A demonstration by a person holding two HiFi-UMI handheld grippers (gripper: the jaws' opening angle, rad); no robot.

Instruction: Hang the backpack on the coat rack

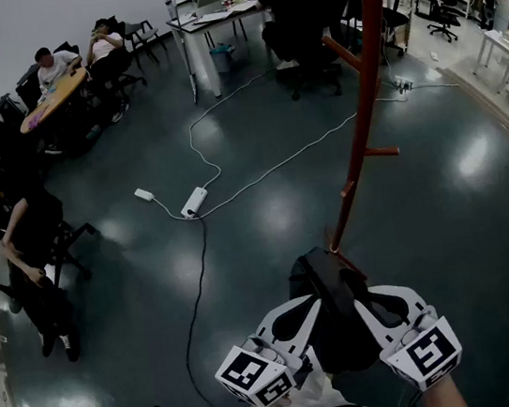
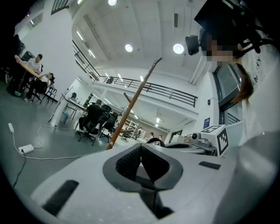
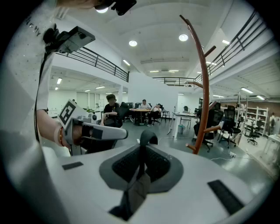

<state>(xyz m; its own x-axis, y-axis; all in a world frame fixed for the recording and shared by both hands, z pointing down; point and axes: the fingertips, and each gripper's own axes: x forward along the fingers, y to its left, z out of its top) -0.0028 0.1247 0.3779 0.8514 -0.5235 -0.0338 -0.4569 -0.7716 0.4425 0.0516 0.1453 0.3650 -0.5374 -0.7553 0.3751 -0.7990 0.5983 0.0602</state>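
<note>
Low in the head view, the white left gripper [image 1: 311, 313] and the white right gripper [image 1: 362, 303] sit close together on either side of a black fabric backpack [image 1: 336, 332], their tips against its upper part. The backpack hangs just in front of the foot of a tall reddish-brown curved coat rack with short pegs [image 1: 366, 86], and none of it is on a peg. In the right gripper view, the right gripper's [image 3: 142, 154] dark ribbed pads are clamped on a narrow black strap [image 3: 148, 137] of the backpack, which loops up past the tips and trails out below them. In the left gripper view, the left gripper's [image 2: 141, 151] pads are pressed together with no gap; I cannot make out any fabric between them, though a black loop shows just beyond the tips. A white power strip with a long cable [image 1: 194, 200] lies well away on the glossy dark floor [image 1: 268, 229]. Seated people [image 1: 54, 66] are at tables far behind.
</note>
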